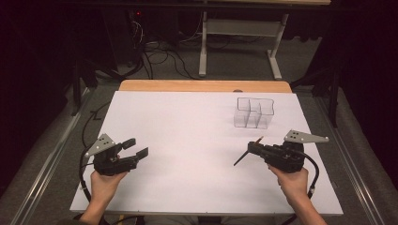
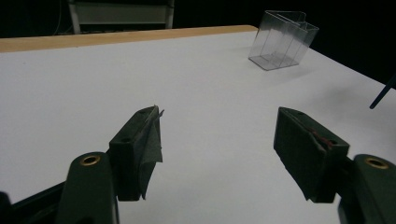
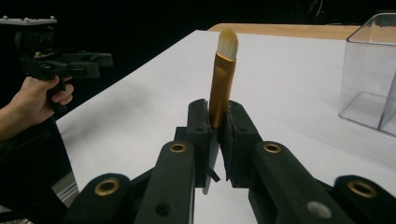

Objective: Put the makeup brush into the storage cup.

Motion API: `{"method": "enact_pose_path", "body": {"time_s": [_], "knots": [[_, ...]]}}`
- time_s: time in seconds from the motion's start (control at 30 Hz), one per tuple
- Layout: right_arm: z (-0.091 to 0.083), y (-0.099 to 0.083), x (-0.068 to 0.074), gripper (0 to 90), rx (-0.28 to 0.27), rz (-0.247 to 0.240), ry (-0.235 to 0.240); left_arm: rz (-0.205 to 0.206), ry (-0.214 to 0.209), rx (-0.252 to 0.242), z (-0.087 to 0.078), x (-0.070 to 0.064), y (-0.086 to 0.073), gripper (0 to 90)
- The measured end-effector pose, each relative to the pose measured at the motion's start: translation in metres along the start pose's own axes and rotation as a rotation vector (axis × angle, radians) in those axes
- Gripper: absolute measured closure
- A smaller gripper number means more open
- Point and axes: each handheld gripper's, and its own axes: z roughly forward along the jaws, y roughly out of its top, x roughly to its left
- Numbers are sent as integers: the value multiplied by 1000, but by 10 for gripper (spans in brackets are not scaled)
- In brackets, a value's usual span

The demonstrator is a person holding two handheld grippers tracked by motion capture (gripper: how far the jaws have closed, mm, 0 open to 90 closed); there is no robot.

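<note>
**On a white table: a brush carried toward a clear box**

At the left edge of the white table (image 1: 187, 154), the left gripper (image 1: 135, 147) is held just above the surface, its jaws spread wide with nothing between them. To the right, the right gripper (image 3: 215, 126) is clenched on a makeup brush (image 3: 223, 79): gold collar and pale tip rise above the jaws, and the dark handle juts out toward mid-table. Beyond it, near the far right corner, stands an empty clear divided box (image 1: 253, 112). The step in hand appears to be transport; the next move likely calls for tilting the brush upright over one compartment before releasing it.
</note>
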Motion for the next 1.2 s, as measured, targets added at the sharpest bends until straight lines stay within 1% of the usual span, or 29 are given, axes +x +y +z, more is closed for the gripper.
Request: {"method": "enact_pose_path", "body": {"time_s": [0.57, 0.6, 0.63, 0.7, 0.73, 0.8, 1.1, 1.17, 1.2], "knots": [[-5, 13, -6, 842, 6, -24, -51, 0, -1, 3, 1, -1, 0, 321], [-5, 14, -6, 842, 5, -21, -51, 1, 0, 4, 1, -1, 0, 321], [-4, 15, -6, 842, 5, -30, -57, 1, 0, 4, 1, -1, 0, 322], [-4, 17, -6, 842, 9, -37, -62, 1, 2, 2, 1, -1, 0, 322], [-3, 18, -6, 842, 10, -32, -63, 1, 3, 3, 1, -1, 0, 322], [-2, 19, -7, 842, 11, -42, -65, 2, 3, 3, 1, 0, 0, 322], [-3, 26, -10, 842, 12, -48, -86, 5, 2, 3, 1, -1, 0, 322], [-4, 29, -11, 842, 12, -42, -91, 5, 2, 4, 1, -1, 0, 321], [-4, 30, -12, 842, 9, -50, -94, 6, 2, 4, 1, -1, 0, 321]]}}
